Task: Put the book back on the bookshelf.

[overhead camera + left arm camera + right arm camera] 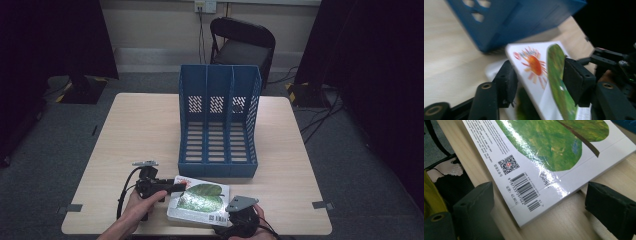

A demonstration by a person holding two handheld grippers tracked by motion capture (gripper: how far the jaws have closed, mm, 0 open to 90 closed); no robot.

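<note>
Two hand-held grippers meet at a picture book (pixel 199 202) on the near edge of a pale wooden table (pixel 140 130). The book, white-covered with a large green leaf, lies flat just in front of a blue three-slot file rack (pixel 219 120), apart from it.

The left gripper (pixel 181 187) reaches in level from the book's left side. In the left gripper view its jaws straddle the raised left end of the book (pixel 541 75), one pad under the cover's edge and one over the leaf; whether the pads press on it cannot be told through the blur.

The right gripper (pixel 240 214) sits at the book's near right corner. In the right gripper view its jaws stand wide apart, the barcode corner of the book (pixel 536 170) lying on the table between and ahead of them, neither pad touching it.

A black folding chair (pixel 243 45) stands beyond the table.
</note>
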